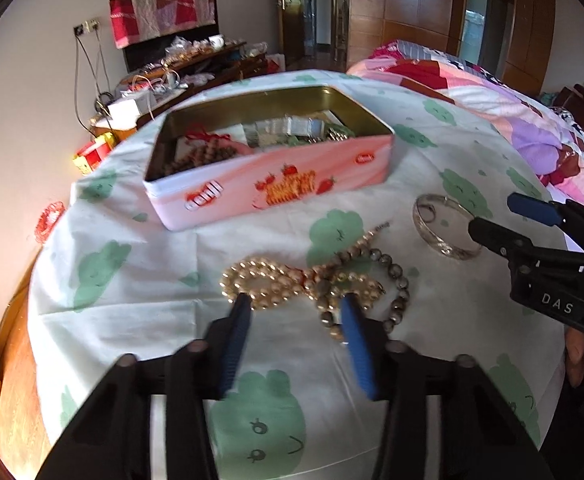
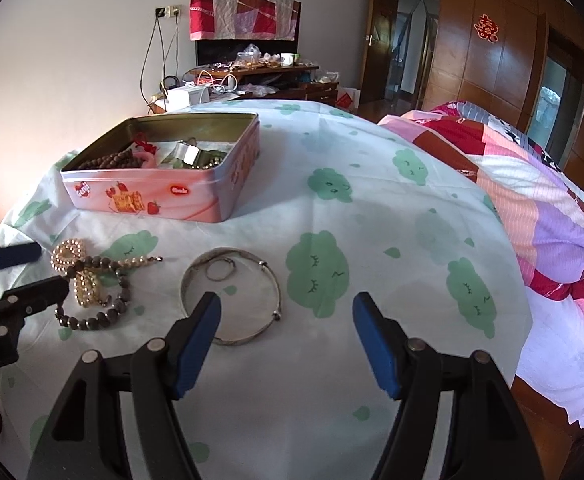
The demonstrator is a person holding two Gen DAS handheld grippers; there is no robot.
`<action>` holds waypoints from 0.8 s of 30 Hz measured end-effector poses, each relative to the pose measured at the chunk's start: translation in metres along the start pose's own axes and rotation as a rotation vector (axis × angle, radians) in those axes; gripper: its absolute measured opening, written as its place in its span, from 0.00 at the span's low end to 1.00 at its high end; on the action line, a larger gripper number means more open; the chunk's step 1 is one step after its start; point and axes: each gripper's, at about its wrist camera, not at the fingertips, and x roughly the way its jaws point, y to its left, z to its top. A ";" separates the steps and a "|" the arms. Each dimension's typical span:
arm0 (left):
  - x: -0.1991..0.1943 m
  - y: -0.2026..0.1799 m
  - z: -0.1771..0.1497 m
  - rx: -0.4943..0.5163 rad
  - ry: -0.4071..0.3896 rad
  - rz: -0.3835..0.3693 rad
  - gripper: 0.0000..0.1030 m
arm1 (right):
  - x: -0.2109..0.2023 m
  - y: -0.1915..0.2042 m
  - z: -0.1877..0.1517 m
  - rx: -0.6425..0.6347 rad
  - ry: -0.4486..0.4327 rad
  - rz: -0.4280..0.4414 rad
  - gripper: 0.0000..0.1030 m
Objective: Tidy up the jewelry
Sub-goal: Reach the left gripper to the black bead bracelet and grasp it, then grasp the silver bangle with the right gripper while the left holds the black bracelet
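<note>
A pink tin box (image 1: pixel 276 184), open, holds brown beads and other jewelry; it also shows in the right wrist view (image 2: pixel 164 196). A pearl necklace (image 1: pixel 268 280) tangled with a dark bead bracelet (image 1: pixel 395 288) lies on the cloth in front of it. My left gripper (image 1: pixel 295 304) is open, its fingertips either side of the pearls. A silver bangle (image 2: pixel 232 300) with a small ring (image 2: pixel 220 270) inside it lies to the right. My right gripper (image 2: pixel 286 304) is open and empty, its left finger over the bangle's near edge.
The round table carries a white cloth with green prints (image 2: pixel 371 240). A bed with a patchwork quilt (image 2: pixel 531 208) stands to the right. A cluttered desk (image 2: pixel 252 76) stands against the far wall.
</note>
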 end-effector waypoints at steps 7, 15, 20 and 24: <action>-0.002 -0.004 -0.001 0.009 -0.003 -0.079 0.06 | 0.004 0.006 -0.003 -0.015 0.013 -0.001 0.69; -0.026 0.016 0.014 -0.040 -0.086 -0.079 0.06 | 0.001 0.003 0.001 0.003 0.009 0.017 0.69; -0.036 0.034 0.021 -0.091 -0.120 -0.066 0.06 | -0.001 0.008 0.007 -0.005 -0.001 0.071 0.77; -0.032 0.046 0.022 -0.119 -0.115 -0.056 0.06 | 0.006 0.017 0.014 -0.026 0.032 0.107 0.83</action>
